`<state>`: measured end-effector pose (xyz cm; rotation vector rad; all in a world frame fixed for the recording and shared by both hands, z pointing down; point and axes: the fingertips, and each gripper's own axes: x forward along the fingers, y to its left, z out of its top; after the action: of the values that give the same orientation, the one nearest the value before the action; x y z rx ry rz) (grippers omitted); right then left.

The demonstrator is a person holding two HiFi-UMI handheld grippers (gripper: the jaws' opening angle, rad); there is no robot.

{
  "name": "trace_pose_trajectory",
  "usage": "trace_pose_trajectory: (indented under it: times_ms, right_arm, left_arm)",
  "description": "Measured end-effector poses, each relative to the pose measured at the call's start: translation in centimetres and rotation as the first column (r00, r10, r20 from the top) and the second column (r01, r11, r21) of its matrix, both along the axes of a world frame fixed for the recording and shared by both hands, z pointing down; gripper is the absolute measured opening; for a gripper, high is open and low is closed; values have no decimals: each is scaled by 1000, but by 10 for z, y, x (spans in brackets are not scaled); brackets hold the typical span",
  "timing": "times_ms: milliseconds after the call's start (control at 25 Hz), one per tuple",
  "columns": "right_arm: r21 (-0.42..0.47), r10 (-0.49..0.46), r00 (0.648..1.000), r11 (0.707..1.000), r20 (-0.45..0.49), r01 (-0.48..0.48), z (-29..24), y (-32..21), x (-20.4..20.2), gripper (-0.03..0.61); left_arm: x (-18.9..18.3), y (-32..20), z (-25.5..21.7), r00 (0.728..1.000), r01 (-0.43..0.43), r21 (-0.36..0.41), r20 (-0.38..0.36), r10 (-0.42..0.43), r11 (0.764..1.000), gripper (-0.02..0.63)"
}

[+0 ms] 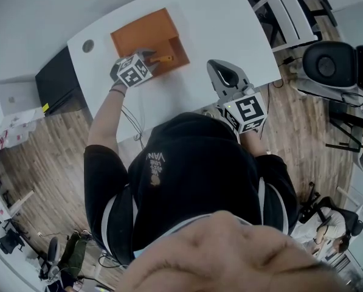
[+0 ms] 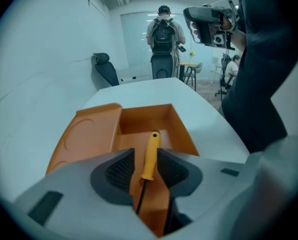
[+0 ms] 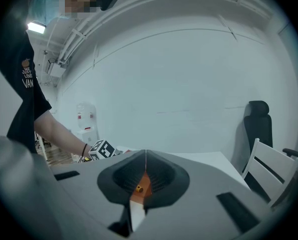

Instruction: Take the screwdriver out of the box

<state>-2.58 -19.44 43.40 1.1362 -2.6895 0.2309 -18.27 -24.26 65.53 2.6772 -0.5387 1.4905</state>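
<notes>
An orange box (image 1: 146, 36) lies open on the white table (image 1: 224, 23), its lid (image 2: 84, 134) folded out flat to the left in the left gripper view. My left gripper (image 1: 151, 58) is at the box's near edge, shut on the screwdriver (image 2: 149, 156). The yellow handle (image 1: 165, 59) sticks out past the pads (image 2: 120, 170) over the box's open compartment (image 2: 148, 125), and the dark shaft runs back between the jaws. My right gripper (image 1: 227, 76) hovers shut and empty over the table, right of the box. Through it I glimpse the box (image 3: 143, 184).
A round cable hole (image 1: 87, 45) sits in the table's far left corner. A black cabinet (image 1: 56, 81) stands left of the table, and a white chair (image 1: 287, 11) and a black office chair (image 1: 327, 62) stand to its right. A person with a backpack (image 2: 163, 34) stands beyond the table's far end.
</notes>
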Motion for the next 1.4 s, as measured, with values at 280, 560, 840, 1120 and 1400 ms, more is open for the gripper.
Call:
trace_pose_trajectory:
  times_ms: [280,560,840,1120,1400]
  right_arm:
    - [-4,17,1000,1000,2,-17,-1,-2,7,12]
    - [-3,15,1000,1000,4,-15,0,-2,8,12]
    - [7,25,1000,1000,2,-25,0,-1,15,12]
    - [2,41,999,999,1,-41,1,-2,23,12]
    - [2,46,999,999,13,-46,1,0,27,12]
  left_arm:
    - [-2,0,6,995,-55,-5,86,55,998,121]
    - [-5,3,19,966,-131,5,226,126,991,121]
    - [-9,7,36,909,-179,-44,375,183,983,121]
    - [-4,7,45,874,-196,-97,434,219,976,121]
    - [-6,7,51,802,-226,-142,534,266,964,120]
